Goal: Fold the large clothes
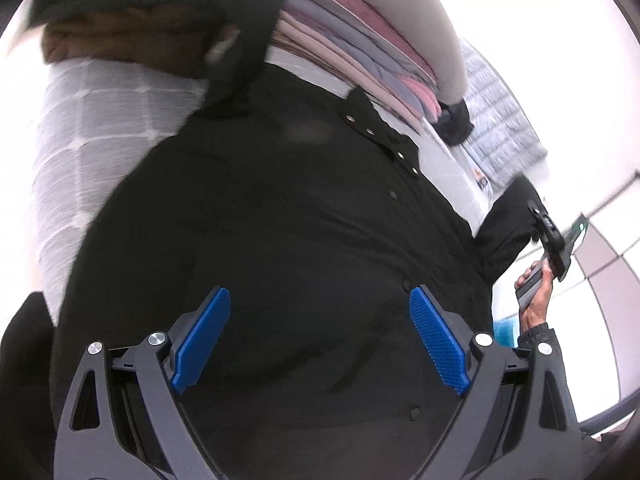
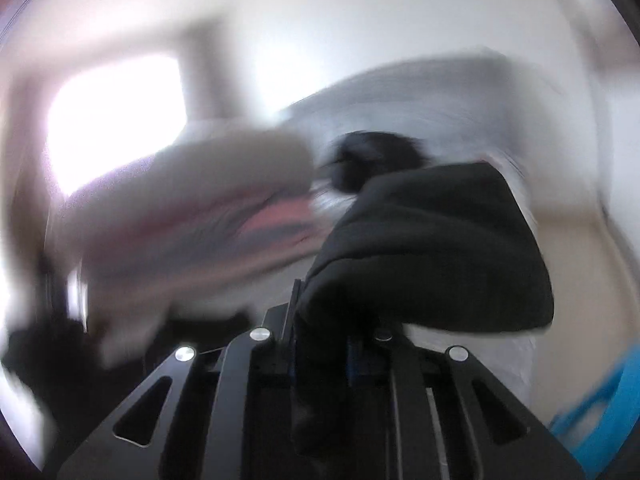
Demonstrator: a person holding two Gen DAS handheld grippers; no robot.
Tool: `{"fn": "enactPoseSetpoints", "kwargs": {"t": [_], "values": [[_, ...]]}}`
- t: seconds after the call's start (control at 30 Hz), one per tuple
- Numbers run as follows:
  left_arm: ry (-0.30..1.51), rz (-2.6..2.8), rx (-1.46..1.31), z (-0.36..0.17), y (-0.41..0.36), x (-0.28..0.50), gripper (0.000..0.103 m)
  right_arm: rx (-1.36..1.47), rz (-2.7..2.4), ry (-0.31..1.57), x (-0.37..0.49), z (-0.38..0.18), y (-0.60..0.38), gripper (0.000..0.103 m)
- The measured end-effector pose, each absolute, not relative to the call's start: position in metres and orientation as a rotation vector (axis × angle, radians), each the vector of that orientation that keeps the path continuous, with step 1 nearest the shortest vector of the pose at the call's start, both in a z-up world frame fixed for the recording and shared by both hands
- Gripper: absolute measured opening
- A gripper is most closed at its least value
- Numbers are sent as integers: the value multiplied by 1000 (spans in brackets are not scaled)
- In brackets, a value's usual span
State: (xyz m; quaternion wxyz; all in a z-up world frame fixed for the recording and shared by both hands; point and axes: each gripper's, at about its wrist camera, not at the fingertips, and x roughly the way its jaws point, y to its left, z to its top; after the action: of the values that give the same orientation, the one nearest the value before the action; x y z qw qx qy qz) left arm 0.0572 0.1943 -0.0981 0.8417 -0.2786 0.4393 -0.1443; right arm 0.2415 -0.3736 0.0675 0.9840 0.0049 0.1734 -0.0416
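Note:
A large black coat (image 1: 288,216) with metal snaps lies spread on a white surface and fills the left wrist view. My left gripper (image 1: 320,300) is open, its blue pads (image 1: 202,340) wide apart just above the coat's lower part, holding nothing. My right gripper (image 1: 538,220) shows at the right of that view, shut on the end of the coat's black sleeve (image 1: 510,216). In the blurred right wrist view the right gripper (image 2: 320,344) is shut on a thick fold of the black sleeve (image 2: 432,248), which bulges up and to the right.
A stack of folded pink, lilac and beige clothes (image 1: 360,52) lies beyond the coat; it also shows blurred in the right wrist view (image 2: 192,220). A white checked quilted cloth (image 1: 92,136) is at the left. A grey quilted garment (image 1: 496,128) is at the far right. Tiled floor (image 1: 600,264) lies beyond.

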Motion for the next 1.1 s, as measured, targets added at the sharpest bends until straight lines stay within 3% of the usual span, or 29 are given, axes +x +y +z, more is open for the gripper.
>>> {"fn": "enactPoseSetpoints", "kwargs": {"t": [0.17, 0.27, 0.3, 0.37, 0.4, 0.47, 0.8, 0.93, 1.1], "values": [[897, -273, -648, -105, 227, 49, 88, -468, 159, 640, 282, -26, -214, 19], [884, -254, -674, -109, 247, 43, 88, -584, 236, 838, 297, -89, -186, 33], [880, -250, -681, -109, 250, 43, 88, -621, 224, 818, 294, -95, -183, 34], [867, -241, -690, -110, 260, 41, 88, -624, 233, 810, 292, -88, -188, 48], [861, -237, -695, -110, 265, 41, 88, -601, 233, 825, 293, -83, -192, 67], [861, -240, -705, -111, 269, 44, 88, -522, 287, 851, 294, -67, -201, 77], [876, -330, -719, -104, 240, 67, 88, 62, 344, 903, 300, 2, -259, 86], [923, -416, -688, -95, 203, 104, 88, 517, 425, 1003, 302, -18, -299, 87], [1005, -452, -677, -101, 155, 147, 88, 847, 328, 795, 277, -49, -379, 87]]}}
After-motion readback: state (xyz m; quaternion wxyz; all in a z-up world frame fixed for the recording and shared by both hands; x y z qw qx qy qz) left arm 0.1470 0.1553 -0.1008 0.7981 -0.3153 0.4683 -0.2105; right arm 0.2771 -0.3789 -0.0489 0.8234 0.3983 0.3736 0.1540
